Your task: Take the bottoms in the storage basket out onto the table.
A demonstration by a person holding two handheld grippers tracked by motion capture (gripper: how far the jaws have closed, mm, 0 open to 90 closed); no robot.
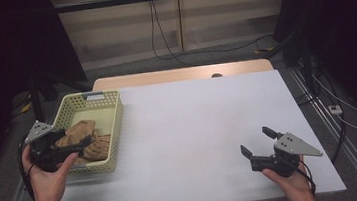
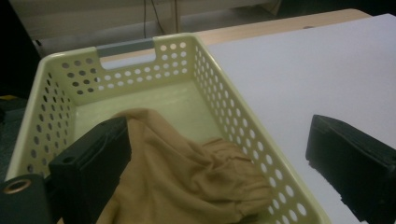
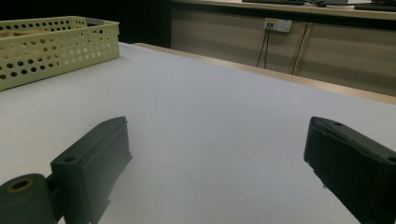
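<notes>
A pale yellow perforated basket (image 1: 114, 137) sits at the left of a white surface (image 1: 194, 129), holding a crumpled tan cloth (image 2: 187, 177). The left gripper (image 1: 68, 145) hovers over it, fingers spread apart, empty, the cloth just beyond them. The right gripper (image 1: 256, 145) rests well apart, fingers wide, above bare surface.

A pale yellow perforated plastic basket (image 1: 111, 118) sits at the left of the frame on the white table, long side running away. Inside it, a crumpled tan cloth (image 2: 187, 177) lies bunched toward the near end.
</notes>
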